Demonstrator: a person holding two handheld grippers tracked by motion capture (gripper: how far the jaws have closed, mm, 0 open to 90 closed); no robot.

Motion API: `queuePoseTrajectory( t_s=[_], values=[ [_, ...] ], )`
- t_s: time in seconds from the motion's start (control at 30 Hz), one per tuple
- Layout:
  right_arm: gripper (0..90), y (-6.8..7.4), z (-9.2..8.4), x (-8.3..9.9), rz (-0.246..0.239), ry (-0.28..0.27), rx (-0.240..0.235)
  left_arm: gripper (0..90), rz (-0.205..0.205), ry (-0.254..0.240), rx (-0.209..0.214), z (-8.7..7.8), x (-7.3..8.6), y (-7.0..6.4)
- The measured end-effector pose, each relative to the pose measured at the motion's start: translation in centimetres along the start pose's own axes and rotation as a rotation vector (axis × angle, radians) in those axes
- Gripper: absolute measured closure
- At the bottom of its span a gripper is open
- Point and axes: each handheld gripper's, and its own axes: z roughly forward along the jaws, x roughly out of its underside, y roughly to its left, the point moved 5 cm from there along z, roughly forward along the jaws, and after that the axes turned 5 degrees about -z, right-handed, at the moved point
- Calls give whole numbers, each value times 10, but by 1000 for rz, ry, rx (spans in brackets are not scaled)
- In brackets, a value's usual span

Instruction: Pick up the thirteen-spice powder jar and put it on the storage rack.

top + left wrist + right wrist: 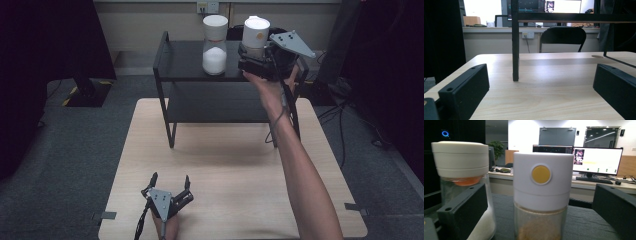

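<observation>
Two white-lidded glass jars stand on the top of a black shelf. One jar holds white powder. The other, with brown contents and a yellow button on its lid, stands to its right. My right gripper is open around the brown jar, with a gap on each side between jaw and glass. My left gripper rests open near the table's front edge, nothing between its jaws, facing a shelf leg.
The shelf stands at the far end of a light wooden table and has a lower tier. A folding chair and a desk with monitors lie beyond the table. Dark floor surrounds it.
</observation>
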Motion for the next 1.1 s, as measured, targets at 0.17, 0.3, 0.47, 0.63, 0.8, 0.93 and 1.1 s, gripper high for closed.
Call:
queuePoseTrajectory(
  t_s=[0.17,0.3,0.47,0.63,0.8,0.93,1.1],
  values=[
    [0,-2,-9,4,8,3,-26,0,0,0,0,0,0,0],
    [0,-4,-18,9,12,-1,-40,0,0,0,0,0,0,0],
    [0,-3,-28,17,-5,-6,-42,0,-1,-1,1,0,0,0],
    [0,-2,-38,24,-8,-9,-35,0,0,-1,1,0,0,0],
    [0,-4,-48,31,6,-12,-34,0,0,-1,0,0,0,0],
    [0,-7,-57,40,8,-15,-45,0,0,0,-1,0,0,0],
    [0,-8,-66,50,1,-11,-46,0,0,-2,-9,0,0,-1]
  ],
)
